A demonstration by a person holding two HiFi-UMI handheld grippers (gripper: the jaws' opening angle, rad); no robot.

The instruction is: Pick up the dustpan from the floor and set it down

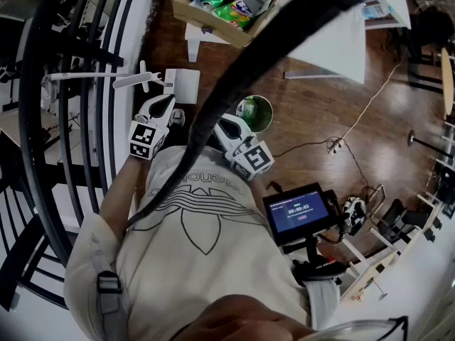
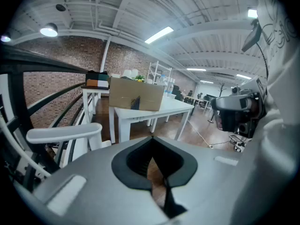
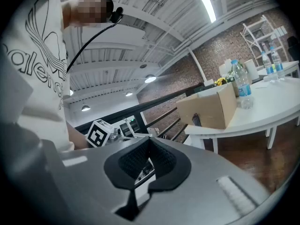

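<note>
In the head view a white flat pan with a short fanned handle, which I take for the dustpan [image 1: 183,85], lies on the wooden floor just beyond my hands. My left gripper [image 1: 168,108] is a little short of it with its jaws shut and nothing between them. My right gripper [image 1: 225,125] hovers to the right, near a green bin, also shut and empty. Neither touches the pan. In the left gripper view the left gripper [image 2: 152,145] points toward a white table. The right gripper [image 3: 149,142] faces the left gripper's marker cube [image 3: 98,135].
A green bin [image 1: 256,112] stands beside the right gripper. A white table [image 1: 334,45] carries a cardboard box [image 1: 213,9] of snack packets. A black railing [image 1: 64,119] and a white bar [image 1: 92,77] run along the left. A cable [image 1: 355,126] trails over the floor at right.
</note>
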